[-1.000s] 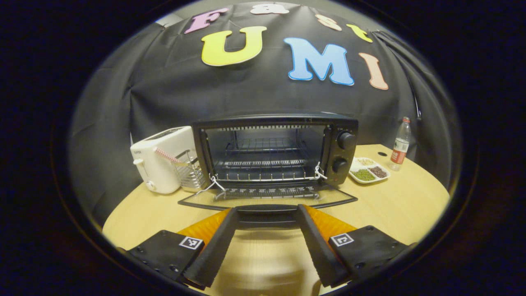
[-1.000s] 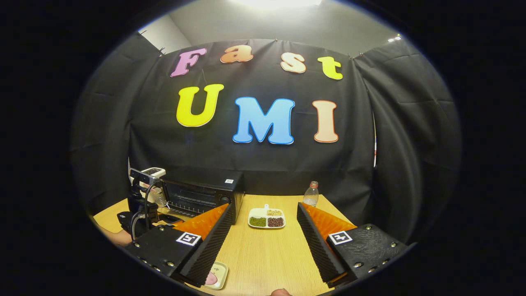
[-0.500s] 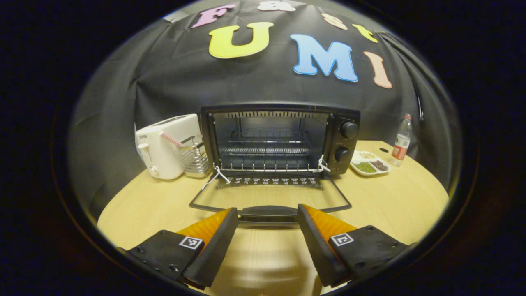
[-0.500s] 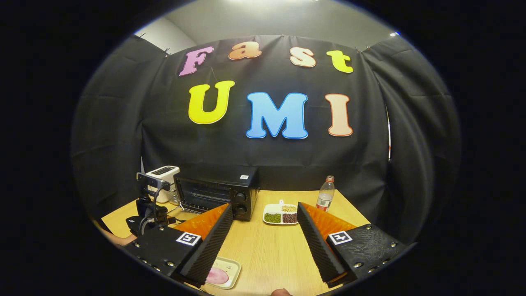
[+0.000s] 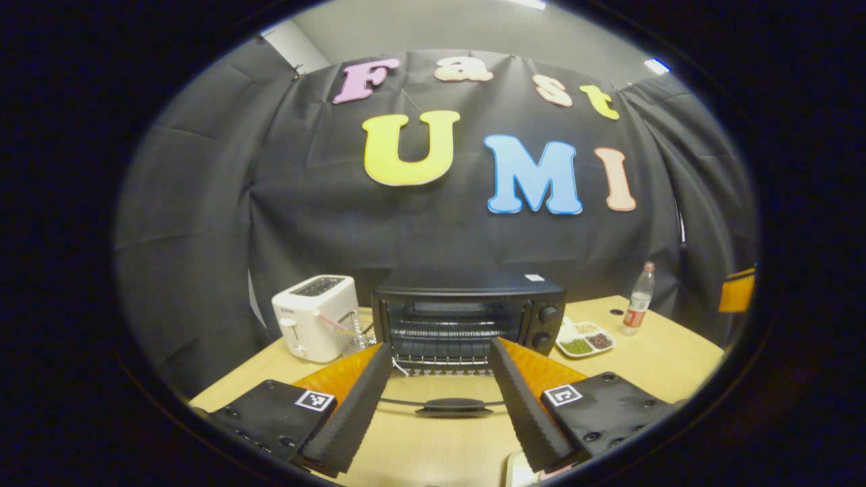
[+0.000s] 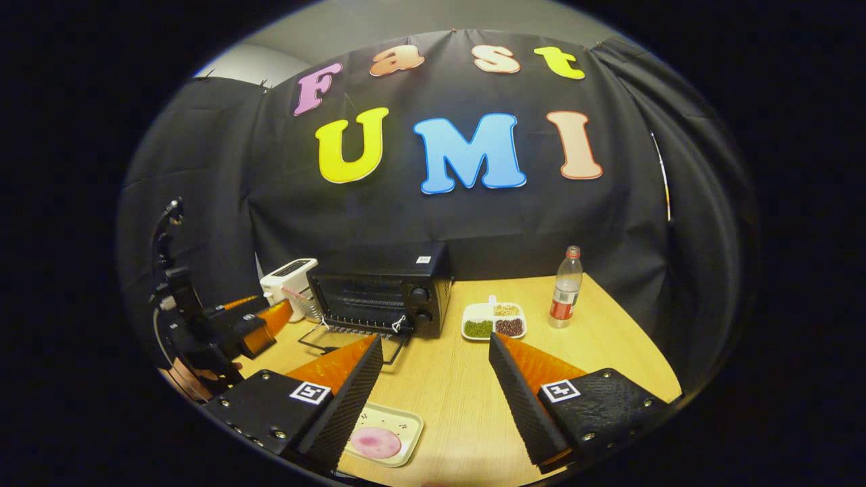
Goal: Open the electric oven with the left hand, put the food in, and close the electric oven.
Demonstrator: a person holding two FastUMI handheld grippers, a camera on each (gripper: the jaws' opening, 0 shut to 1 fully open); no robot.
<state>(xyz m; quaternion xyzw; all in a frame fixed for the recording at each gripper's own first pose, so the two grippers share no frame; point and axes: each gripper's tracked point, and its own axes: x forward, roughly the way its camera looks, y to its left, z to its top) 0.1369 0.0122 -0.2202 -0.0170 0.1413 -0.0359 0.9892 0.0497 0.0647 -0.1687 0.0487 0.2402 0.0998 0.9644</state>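
The black electric oven (image 5: 467, 314) stands at the back of the table, its glass door (image 5: 446, 399) folded down flat with the handle nearest me. My left gripper (image 5: 440, 346) is open and empty, held back from and above the door handle. In the right gripper view the oven (image 6: 382, 294) is at the left, with the left gripper (image 6: 260, 321) to the left of its lowered door. The food, a pink round slice (image 6: 376, 443) on a small cream tray (image 6: 406, 425), lies by the left finger of my open, empty right gripper (image 6: 435, 340).
A white toaster (image 5: 316, 326) with a wire rack stands left of the oven. A divided dish of beans (image 6: 494, 321) and a plastic bottle (image 6: 565, 287) stand to its right. The round wooden table (image 6: 460, 392) has bare wood between the tray and the dish.
My left gripper has drawn back and risen from the door handle, leaving the door flat. The right gripper has tilted down, bringing the tray with the pink slice further into view.
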